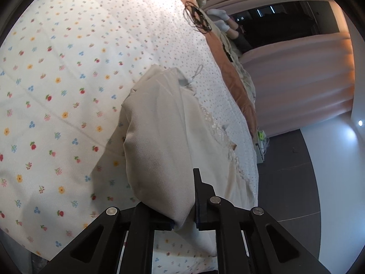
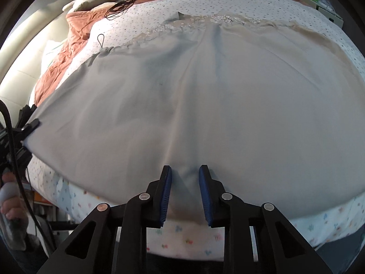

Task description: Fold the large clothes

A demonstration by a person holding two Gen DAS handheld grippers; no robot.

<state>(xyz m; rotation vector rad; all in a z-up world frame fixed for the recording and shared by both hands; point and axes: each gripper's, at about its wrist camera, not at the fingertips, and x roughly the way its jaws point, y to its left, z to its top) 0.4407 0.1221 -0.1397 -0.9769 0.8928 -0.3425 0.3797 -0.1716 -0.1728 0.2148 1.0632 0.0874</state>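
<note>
Your left claw (image 1: 183,205) is clenched on a corner of the cream garment (image 1: 159,141). The cloth bunches between its two black fingers and rises clear of the bed from that corner. In the right wrist view, the same claw (image 2: 29,123) appears at the garment's left corner, pinching the edge, with a hand (image 2: 11,196) on its handle below.

Your right claw (image 2: 185,187) sits at the near hem of the garment (image 2: 216,105). A small fold of cloth stands between its blue pads (image 2: 167,191). The pads are apart, and you cannot tell from this view whether they press on the fold.

The garment lies spread across the bed, on the flowered sheet (image 1: 57,80). Its lace edge (image 2: 182,26) is on the side far from the right claw. A thin loop of cord (image 2: 100,40) sticks out at the garment's far left corner.

Beyond the garment, a brown quilt (image 2: 75,34) covers the head of the bed. A coil of black cable (image 2: 121,6) lies on the sheet past the lace edge, near the quilt.
</note>
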